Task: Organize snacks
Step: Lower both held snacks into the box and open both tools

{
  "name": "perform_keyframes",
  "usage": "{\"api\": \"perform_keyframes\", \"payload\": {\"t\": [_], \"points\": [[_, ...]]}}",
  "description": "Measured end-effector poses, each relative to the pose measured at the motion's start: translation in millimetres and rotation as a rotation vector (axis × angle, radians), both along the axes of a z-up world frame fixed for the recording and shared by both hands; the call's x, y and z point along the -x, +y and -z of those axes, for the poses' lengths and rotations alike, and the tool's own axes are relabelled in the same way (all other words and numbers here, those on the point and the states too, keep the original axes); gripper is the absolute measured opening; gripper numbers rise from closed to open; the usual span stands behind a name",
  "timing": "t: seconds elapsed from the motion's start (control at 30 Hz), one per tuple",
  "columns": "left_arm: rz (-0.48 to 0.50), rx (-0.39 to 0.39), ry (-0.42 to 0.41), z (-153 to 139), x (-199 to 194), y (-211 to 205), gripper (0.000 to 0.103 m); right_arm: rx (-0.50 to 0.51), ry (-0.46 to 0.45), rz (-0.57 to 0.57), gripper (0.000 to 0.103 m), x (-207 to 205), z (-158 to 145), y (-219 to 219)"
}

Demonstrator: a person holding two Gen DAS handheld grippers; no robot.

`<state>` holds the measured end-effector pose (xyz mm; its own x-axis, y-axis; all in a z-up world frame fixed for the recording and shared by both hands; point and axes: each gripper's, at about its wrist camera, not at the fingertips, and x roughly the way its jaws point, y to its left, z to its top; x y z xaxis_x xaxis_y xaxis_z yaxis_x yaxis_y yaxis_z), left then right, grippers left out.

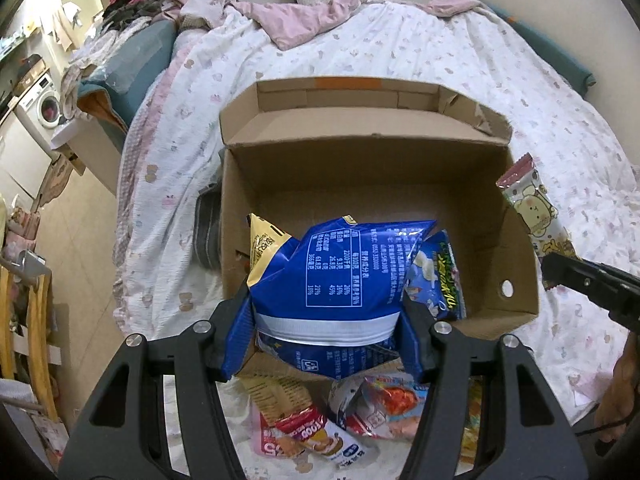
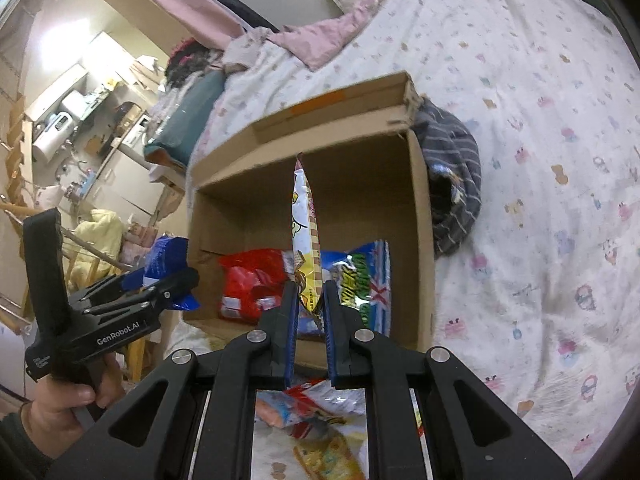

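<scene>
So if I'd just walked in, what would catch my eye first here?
Probably the big blue snack bag, squeezed in the left gripper over the open cardboard box on the bed. Next, the slim cartoon-printed packet, pinched upright in the right gripper above the same box, where a red bag already lies.
</scene>
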<state>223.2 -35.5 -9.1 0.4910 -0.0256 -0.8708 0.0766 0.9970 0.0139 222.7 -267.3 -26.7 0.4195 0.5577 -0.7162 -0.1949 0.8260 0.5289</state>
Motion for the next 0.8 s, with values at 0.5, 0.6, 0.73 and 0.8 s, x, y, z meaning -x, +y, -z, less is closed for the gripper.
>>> {"api": "perform_keyframes", "payload": {"t": [0.5, 0.6, 0.73, 0.8], "points": [[0.022, 0.001, 0.01, 28.9, -19.3, -7.3, 0.058, 0.025, 0.065, 0.035, 0.012, -20.8, 27.2, 5.3], [0.027, -0.002, 0.014, 30.2, -19.8, -8.3, 0.059, 0.032, 0.079, 0.022, 0.012, -24.2, 31.4, 12.5], [0.025, -0.012, 0.021, 31.1, -20.5, -6.3, 0.06, 0.046, 0.095, 0.008, 0.012, -25.6, 36.7, 19.3], [0.017, -0.007, 0.024, 31.3, -20.9, -5.0, 0.063, 0.05, 0.102, 0.005, 0.012, -25.1, 39.2, 20.9]]}}
